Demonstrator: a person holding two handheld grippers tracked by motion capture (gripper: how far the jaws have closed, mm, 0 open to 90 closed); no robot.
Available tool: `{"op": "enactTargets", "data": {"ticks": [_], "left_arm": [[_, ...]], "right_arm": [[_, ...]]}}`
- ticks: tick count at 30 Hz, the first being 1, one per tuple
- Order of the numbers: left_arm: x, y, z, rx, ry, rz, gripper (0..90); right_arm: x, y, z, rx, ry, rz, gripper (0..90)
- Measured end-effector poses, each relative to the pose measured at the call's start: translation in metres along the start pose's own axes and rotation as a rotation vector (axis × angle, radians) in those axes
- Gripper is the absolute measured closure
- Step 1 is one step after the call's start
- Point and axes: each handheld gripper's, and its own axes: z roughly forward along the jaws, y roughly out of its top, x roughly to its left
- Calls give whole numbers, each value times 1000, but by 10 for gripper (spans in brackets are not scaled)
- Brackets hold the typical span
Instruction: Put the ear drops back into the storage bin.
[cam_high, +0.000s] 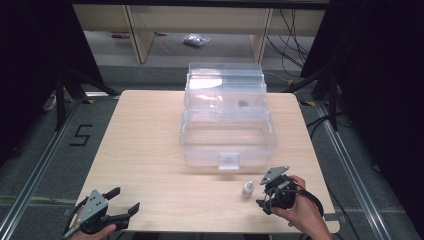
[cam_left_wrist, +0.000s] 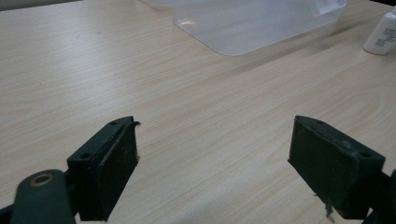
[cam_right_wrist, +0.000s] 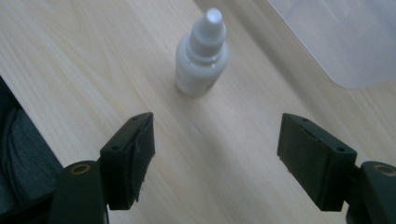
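While standing upright, small white bottle (cam_right_wrist: 201, 56) sitting just ahead of right gripper (cam_right_wrist: 215, 154), jaws gaping wide, gripping nothing.

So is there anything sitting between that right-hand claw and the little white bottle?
Nothing visible. The right gripper is open, and only bare table lies between its jaws and the small white bottle, which stands upright just ahead, beside the clear plastic box.
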Motion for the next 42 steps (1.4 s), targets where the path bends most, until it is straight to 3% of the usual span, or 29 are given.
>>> {"op": "enactTargets", "data": {"ticks": [3, 12, 18, 20, 27, 34, 38, 39, 42], "left_arm": [[-1, -1, 1, -30, 2, -19, 147], [0, -1, 2, -17, -5, -21, 147], [1, -1, 2, -18, -3, -21, 147], [0, -1, 2, -14, -5, -19, 147], [0, 0, 2, -18, -2, -22, 147], [0, 0, 2, -24, -3, -30, 147], [0, -1, 3, -31, -10, -32, 147], [0, -1, 3, -30, -10, -31, 147], [0, -1, 3, -27, -14, -30, 147]], "right_arm": [[1, 10, 4, 27, 2, -19, 296], [1, 27, 16, 75, -5, -65, 320], [4, 39, 25, 116, 19, -108, 369], [4, 43, 29, 129, 27, -142, 378], [3, 53, 37, 174, 30, -141, 421], [2, 57, 43, 193, 54, -175, 468], [2, 59, 43, 206, 67, -169, 491], [0, 59, 45, 205, 88, -175, 500], [1, 59, 44, 206, 80, -156, 512]]}}
